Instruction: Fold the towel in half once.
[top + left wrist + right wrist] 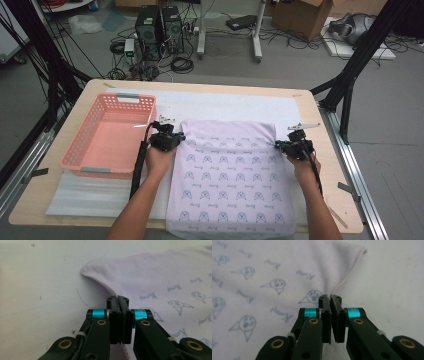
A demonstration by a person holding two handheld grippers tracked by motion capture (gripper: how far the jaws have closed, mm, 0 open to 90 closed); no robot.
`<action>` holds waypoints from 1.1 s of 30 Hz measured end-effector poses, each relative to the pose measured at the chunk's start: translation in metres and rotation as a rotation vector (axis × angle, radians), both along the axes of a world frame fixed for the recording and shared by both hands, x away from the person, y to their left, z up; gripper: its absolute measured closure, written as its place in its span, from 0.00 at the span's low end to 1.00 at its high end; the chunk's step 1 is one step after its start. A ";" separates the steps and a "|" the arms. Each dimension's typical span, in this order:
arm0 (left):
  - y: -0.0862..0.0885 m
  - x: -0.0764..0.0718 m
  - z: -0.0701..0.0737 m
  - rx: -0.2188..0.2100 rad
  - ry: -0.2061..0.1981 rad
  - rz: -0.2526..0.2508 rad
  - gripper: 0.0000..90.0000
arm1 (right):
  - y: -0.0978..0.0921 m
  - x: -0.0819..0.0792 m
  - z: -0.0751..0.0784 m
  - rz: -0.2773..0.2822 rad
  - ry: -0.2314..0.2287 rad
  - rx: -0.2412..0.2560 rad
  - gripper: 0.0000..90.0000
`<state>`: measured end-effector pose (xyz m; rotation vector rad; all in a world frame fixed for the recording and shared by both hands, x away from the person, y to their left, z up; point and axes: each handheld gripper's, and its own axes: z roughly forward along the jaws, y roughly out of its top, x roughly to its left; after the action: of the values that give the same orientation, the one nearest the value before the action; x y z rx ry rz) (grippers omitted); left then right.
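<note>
Fingers [113, 305] of the left gripper [167, 138] are pressed together on the left hem of the cloth [230, 172], with a strip of that hem running down between them in the left gripper view. Fingers [336, 305] of the right gripper [295, 146] are likewise clenched on the cloth's right stitched edge, the seam leading straight into their tips.

Both forearms come in from the near edge and angle slightly inward. The left hand [160, 159] sits just behind its gripper at the cloth's upper left side, and the right hand [302, 167] sits just behind its gripper at the upper right side. The 2 grippers are roughly level with each other, well apart, with the cloth's full width between them.

The cloth, pale lilac with small blue printed figures, lies flat on a white mat [225, 106] on the wooden surface [95, 87]. Its far edge lies just beyond the grippers and its near edge hangs over the surface's near rim.

A pink basket [72, 150] stands on the left part of the surface, just beside the left gripper. Bare mat lies open beyond the cloth's far edge, and a narrow strip of mat and wood runs to the right of the right gripper.
</note>
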<state>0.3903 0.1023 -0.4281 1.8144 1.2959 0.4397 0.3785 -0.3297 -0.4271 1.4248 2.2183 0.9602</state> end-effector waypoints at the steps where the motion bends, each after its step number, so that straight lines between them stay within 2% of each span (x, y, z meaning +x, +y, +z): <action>1: -0.001 0.002 0.006 -0.012 -0.012 0.004 0.98 | -0.002 0.003 0.003 -0.003 -0.007 0.002 0.98; 4: -0.001 0.013 0.021 -0.033 -0.041 0.029 0.98 | -0.005 0.010 0.011 -0.029 -0.025 0.007 0.98; 8: 0.002 0.031 0.034 -0.063 -0.033 0.052 0.98 | -0.011 0.020 0.026 -0.062 -0.064 0.051 0.98; 11: 0.002 0.046 0.048 -0.068 -0.041 0.056 0.98 | -0.012 0.029 0.040 -0.068 -0.112 0.057 0.98; 15: 0.001 0.063 0.070 -0.086 -0.081 0.061 0.98 | -0.012 0.042 0.059 -0.083 -0.155 0.059 0.98; 17: 0.002 0.068 0.076 -0.103 -0.098 0.071 0.98 | -0.013 0.048 0.068 -0.091 -0.179 0.068 0.98; 19: 0.005 0.069 0.078 -0.160 -0.101 0.079 0.98 | -0.014 0.052 0.075 -0.099 -0.192 0.089 0.97; 21: 0.006 0.068 0.077 -0.151 -0.099 0.059 0.98 | -0.014 0.052 0.080 -0.093 -0.208 0.092 0.97; 23: 0.007 0.063 0.078 -0.139 -0.108 0.032 0.98 | -0.014 0.050 0.081 -0.092 -0.203 0.107 0.97; 27: 0.009 0.052 0.078 -0.155 -0.120 0.008 0.98 | -0.014 0.043 0.080 -0.075 -0.198 0.129 0.97; 33: 0.014 0.032 0.075 -0.134 -0.132 -0.051 0.98 | -0.010 0.027 0.079 -0.039 -0.201 0.118 0.97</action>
<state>0.4227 0.1168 -0.3534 1.6744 1.1588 0.4278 0.4058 -0.3401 -0.3479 1.3494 2.0116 1.1823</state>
